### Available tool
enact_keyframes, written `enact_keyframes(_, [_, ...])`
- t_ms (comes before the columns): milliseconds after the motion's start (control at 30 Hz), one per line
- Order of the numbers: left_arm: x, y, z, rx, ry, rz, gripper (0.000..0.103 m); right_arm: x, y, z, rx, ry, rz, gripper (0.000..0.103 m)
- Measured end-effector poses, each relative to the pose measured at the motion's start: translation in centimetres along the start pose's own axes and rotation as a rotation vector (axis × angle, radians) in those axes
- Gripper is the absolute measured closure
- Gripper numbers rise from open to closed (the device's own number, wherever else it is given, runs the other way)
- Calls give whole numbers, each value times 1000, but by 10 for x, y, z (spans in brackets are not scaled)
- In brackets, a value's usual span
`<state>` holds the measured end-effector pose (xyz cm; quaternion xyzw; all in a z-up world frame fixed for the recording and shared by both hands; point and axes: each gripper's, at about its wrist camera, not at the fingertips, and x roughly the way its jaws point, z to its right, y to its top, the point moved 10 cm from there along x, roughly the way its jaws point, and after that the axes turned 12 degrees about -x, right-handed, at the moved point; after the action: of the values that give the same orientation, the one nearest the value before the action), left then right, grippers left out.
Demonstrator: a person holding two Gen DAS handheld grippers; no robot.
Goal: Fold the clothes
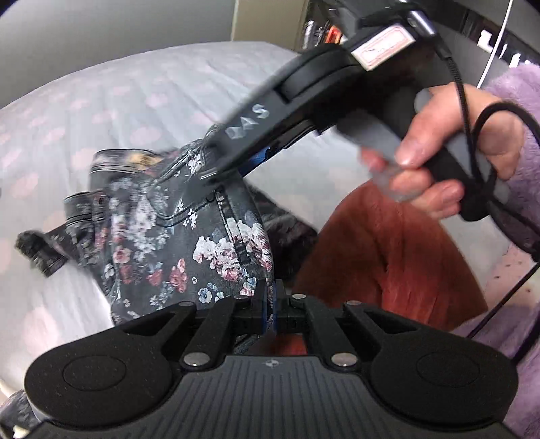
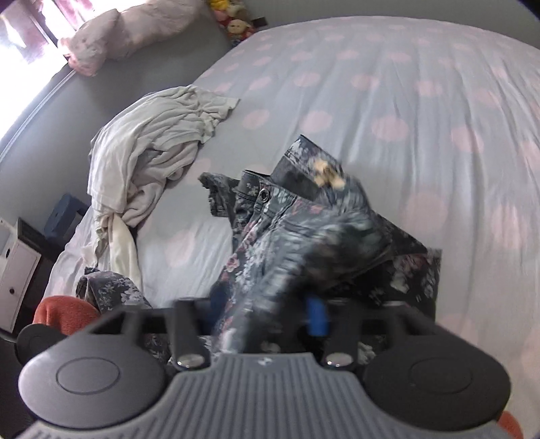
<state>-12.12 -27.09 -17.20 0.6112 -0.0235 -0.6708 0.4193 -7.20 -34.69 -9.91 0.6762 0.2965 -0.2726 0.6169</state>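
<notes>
Dark floral jeans (image 1: 162, 236) hang bunched above the bed, waistband and button (image 2: 263, 195) showing. My left gripper (image 1: 270, 305) is shut on a fold of the jeans at the bottom of the left wrist view. My right gripper (image 1: 211, 170), held by a hand (image 1: 438, 152) in a purple sleeve, clamps the jeans near the waistband. In the right wrist view the blurred fabric fills the gap of the right gripper (image 2: 266, 310), between its blue pads (image 2: 317, 314).
The bed (image 2: 405, 101) has a pale sheet with pink dots. A crumpled white garment pile (image 2: 152, 152) lies at its left edge. An orange-red garment (image 1: 388, 253) sits near me. A pink plush toy (image 2: 135, 30) and a white cabinet (image 2: 17, 266) stand beyond the bed.
</notes>
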Motion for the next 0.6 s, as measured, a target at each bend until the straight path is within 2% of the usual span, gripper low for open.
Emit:
enact_keyframes(67, [-6, 1, -6, 10, 25, 17, 98, -4, -3, 11, 26, -28, 13, 90])
enact_keyframes(100, [-10, 2, -10, 19, 43, 28, 90, -6, -5, 17, 40, -41, 19, 94])
enact_keyframes(200, [-27, 1, -27, 56, 130, 60, 58, -12, -10, 34, 79, -83, 39, 96])
enact_keyframes(300, [-52, 3, -58, 36, 208, 93, 55, -18, -14, 52, 120, -128, 59, 97])
enact_keyframes(433, [-82, 7, -109, -21, 308, 108, 53, -53, -12, 114, 177, -307, 127, 97])
enact_keyframes(600, [-102, 9, -157, -12, 396, 77, 53, -107, -20, 183, 245, -533, 188, 98])
